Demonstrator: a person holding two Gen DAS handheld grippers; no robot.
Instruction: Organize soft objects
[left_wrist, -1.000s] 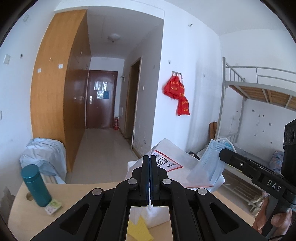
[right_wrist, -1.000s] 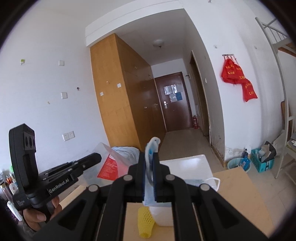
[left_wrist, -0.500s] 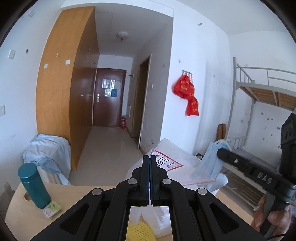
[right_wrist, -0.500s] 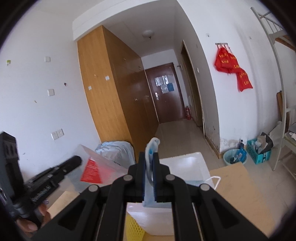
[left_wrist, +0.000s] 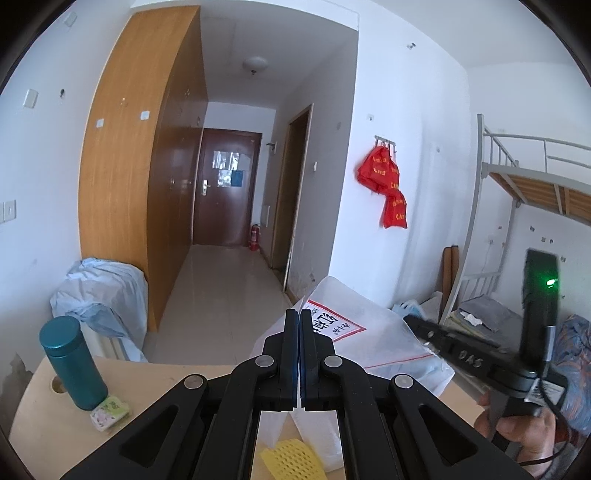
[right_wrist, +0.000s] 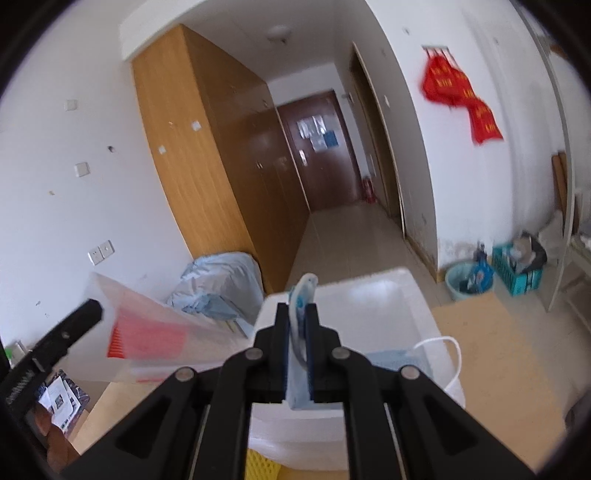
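Left wrist view: left tool (left_wrist: 299, 354) is clamped on the edge of a translucent plastic bag (left_wrist: 373, 343) with a red-bordered label; the bag spreads ahead and rightward toward the right tool (left_wrist: 417, 324).

Right wrist view: right tool (right_wrist: 297, 343) pinches a pale blue face mask (right_wrist: 300, 314), long axis upright. Bag (right_wrist: 147, 336) lies to its left, white bin (right_wrist: 369, 306) directly ahead. Right tool is nearer the bag mouth, probably.

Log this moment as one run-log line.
left gripper: shut on plastic bag | right gripper: shut on face mask | white box below mask | mask not yet bagged
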